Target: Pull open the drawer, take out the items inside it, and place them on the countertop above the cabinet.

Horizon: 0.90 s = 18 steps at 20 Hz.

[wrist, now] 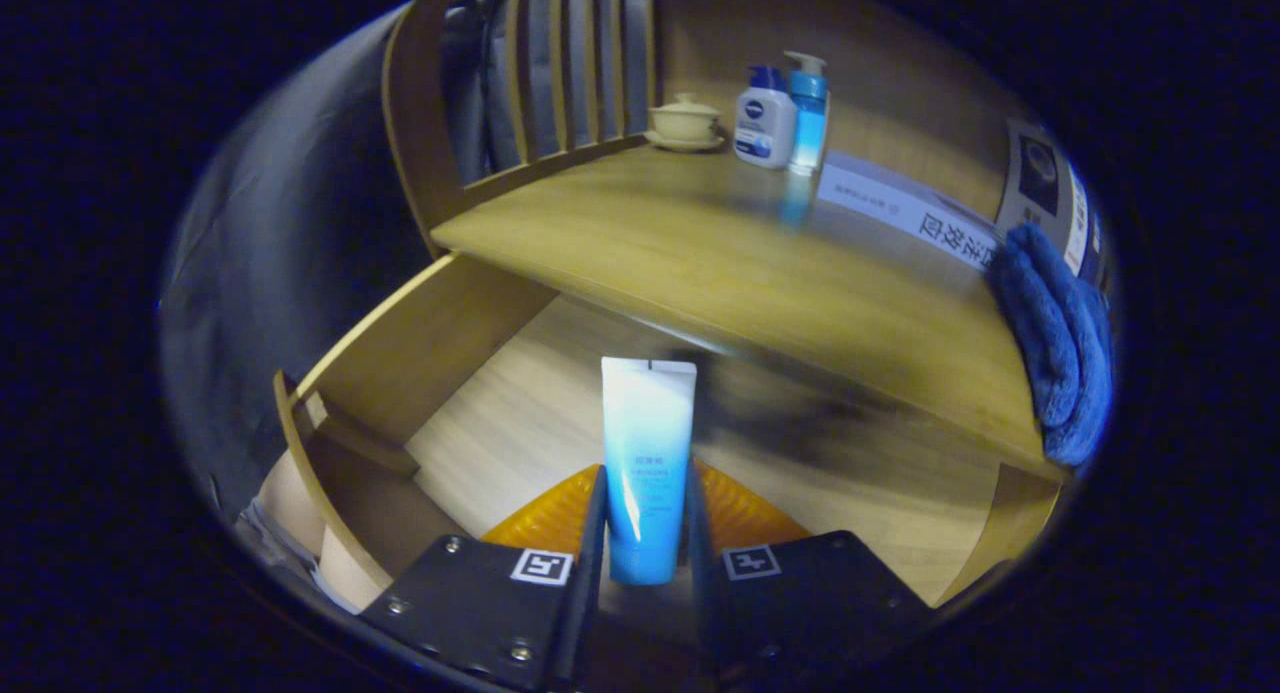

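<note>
Tongs (645, 513) clamped w/ both fingers on blue-white tube (646, 453), held over open drawer (520, 403), below tabletop (720, 263).

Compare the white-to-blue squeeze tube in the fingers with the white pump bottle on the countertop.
The white-to-blue squeeze tube is flat and slim; the white pump bottle is squat, with a blue pump head. The tube is clamped between the gripper's fingers over the open wooden drawer; the bottle stands free on the wooden countertop, beside a clear blue pump bottle. Both are upright toiletries.
</note>
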### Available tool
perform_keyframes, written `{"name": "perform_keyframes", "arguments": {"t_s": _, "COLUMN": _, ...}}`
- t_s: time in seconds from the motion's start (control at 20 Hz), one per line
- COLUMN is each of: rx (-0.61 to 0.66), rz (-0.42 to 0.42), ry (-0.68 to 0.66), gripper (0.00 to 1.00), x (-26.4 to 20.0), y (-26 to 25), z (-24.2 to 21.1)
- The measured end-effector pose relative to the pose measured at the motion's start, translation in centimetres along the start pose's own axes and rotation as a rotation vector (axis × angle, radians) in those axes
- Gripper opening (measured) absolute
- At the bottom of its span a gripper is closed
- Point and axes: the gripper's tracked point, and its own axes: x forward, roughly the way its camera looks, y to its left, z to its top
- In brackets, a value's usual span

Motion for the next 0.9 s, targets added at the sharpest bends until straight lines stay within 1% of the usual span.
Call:
{"name": "perform_keyframes", "arguments": {"t_s": 0.15, "rx": -0.057, "rz": 0.021, "ry": -0.039, "gripper": 0.4, "x": -1.2, "y": 0.8, "z": 0.8}}
{"name": "perform_keyframes", "arguments": {"t_s": 0.3, "rx": -0.072, "rz": 0.051, "ry": -0.063, "gripper": 0.4, "x": -2.3, "y": 1.7, "z": 1.0}}
{"name": "perform_keyframes", "arguments": {"t_s": 0.5, "rx": -0.075, "rz": 0.029, "ry": -0.087, "gripper": 0.4, "x": -3.4, "y": 1.8, "z": 0.6}}
{"name": "perform_keyframes", "arguments": {"t_s": 0.65, "rx": -0.05, "rz": 0.011, "ry": -0.144, "gripper": 0.4, "x": -4.1, "y": 1.7, "z": 1.7}}
{"name": "perform_keyframes", "arguments": {"t_s": 0.8, "rx": -0.04, "rz": 0.012, "ry": -0.184, "gripper": 0.4, "x": -4.8, "y": 2.2, "z": 2.6}}
{"name": "perform_keyframes", "arguments": {"t_s": 0.9, "rx": -0.024, "rz": 0.008, "ry": -0.236, "gripper": 0.4, "x": -5.8, "y": 2.3, "z": 4.1}}
